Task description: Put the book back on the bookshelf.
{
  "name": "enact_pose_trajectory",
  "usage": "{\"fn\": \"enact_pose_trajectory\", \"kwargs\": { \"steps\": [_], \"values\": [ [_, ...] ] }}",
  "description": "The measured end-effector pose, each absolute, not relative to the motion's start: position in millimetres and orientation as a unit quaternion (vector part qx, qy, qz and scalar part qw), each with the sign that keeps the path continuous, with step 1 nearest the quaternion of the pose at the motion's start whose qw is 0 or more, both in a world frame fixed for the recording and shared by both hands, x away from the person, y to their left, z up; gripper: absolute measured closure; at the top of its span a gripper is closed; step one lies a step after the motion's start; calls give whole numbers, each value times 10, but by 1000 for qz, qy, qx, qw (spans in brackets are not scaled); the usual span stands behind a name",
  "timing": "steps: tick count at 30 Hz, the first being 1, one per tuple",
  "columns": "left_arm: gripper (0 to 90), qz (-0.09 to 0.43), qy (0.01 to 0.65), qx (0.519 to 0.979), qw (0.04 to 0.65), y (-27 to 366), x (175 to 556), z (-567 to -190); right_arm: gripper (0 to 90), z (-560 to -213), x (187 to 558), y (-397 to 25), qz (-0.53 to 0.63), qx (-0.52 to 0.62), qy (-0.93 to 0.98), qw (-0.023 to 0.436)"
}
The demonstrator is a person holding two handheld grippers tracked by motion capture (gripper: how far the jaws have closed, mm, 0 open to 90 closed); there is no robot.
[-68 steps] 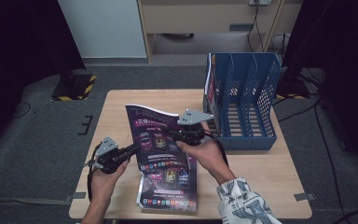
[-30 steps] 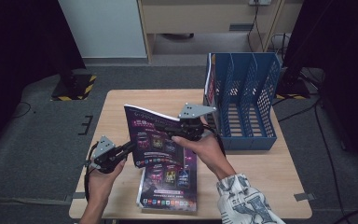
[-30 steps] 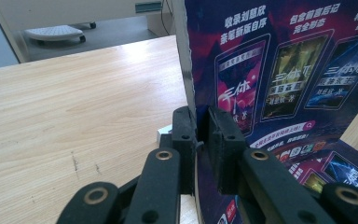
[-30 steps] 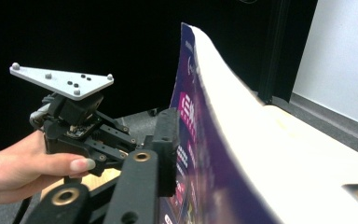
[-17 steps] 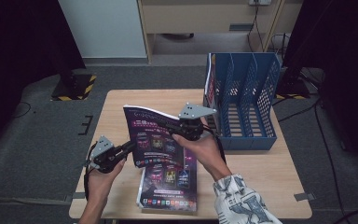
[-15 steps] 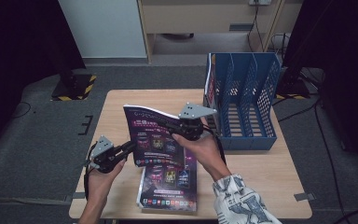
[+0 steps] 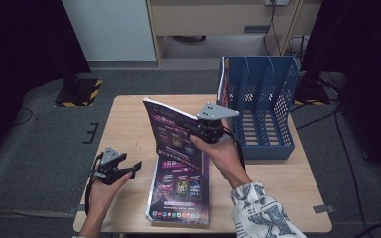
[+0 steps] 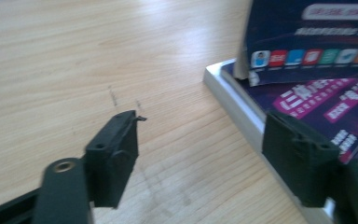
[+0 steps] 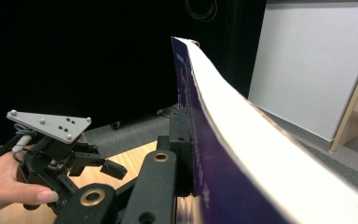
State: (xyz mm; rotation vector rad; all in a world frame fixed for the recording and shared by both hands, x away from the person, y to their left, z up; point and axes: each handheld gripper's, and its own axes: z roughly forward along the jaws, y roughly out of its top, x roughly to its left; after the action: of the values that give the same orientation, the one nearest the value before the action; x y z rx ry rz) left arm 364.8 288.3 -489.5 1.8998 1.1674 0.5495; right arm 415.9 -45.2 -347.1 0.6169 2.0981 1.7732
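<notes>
While one magazine [image 7: 171, 130] is held lifted and tilted above the middle of the surface [image 7: 129, 119], pinched at its edge by the fingers of the right gripper [image 7: 194, 128], a second magazine [image 7: 181, 191] lies flat by the near edge; the blue file rack [image 7: 263, 111] stands at the right edge, nearer the right hand; the left gripper [image 7: 131, 167] rests with fingers spread, holding nothing; the far pinching finger is hidden behind the pages.
</notes>
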Motion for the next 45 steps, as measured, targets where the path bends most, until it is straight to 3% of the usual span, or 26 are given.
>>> {"fn": "enact_pose_trajectory", "kwargs": {
  "steps": [7,15,45],
  "values": [
    [118,195,486,762,382,2963,3697,-5060,824,-3432,4164,-479,619,222,734,171],
    [74,188,505,758,367,3038,3735,-5158,824,-3404,4168,-556,617,232,730,178],
    [69,181,519,764,338,3040,3775,-5316,823,-3380,4020,-1072,624,251,716,186]
  ]
}}
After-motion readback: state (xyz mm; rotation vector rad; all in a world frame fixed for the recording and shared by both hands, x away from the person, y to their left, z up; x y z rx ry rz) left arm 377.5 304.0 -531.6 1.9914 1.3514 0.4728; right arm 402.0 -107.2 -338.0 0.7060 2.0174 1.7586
